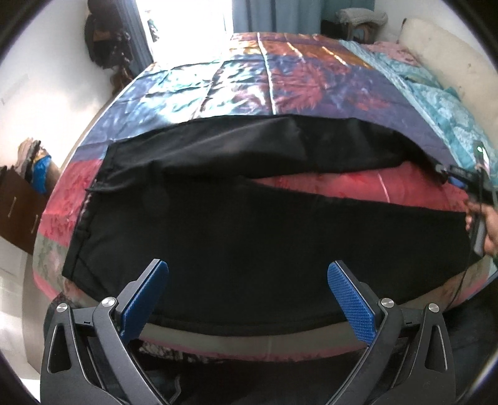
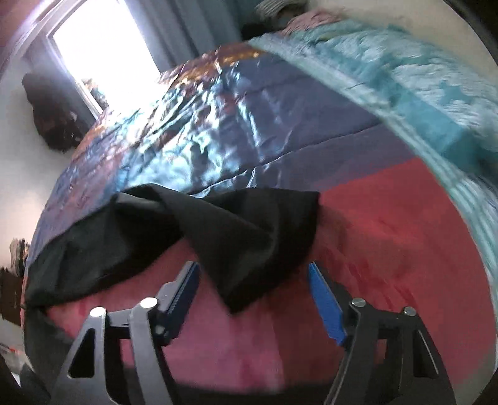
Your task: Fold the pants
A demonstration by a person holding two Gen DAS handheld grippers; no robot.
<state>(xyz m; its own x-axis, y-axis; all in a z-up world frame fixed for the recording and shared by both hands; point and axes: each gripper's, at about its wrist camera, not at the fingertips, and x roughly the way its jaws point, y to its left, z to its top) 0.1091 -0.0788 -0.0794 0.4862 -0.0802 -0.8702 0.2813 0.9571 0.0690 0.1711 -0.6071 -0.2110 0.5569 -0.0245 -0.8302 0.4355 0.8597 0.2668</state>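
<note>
Daylight is pouring through a window [image 1: 186,28] behind the bed [image 1: 311,78], which is filling most of both views under a glossy patchwork cover in blue, purple and red; a teal blanket [image 1: 442,102] is lying along its right side. Black pants [image 1: 236,218] are lying spread across the near part of the bed, 2 legs running rightward with red cover showing between them. Left gripper [image 1: 247,271] is hovering wide open over the pants, holding nothing. Right gripper [image 2: 253,274] is also gaping, empty, beside a crumpled leg end [image 2: 249,236].
</note>
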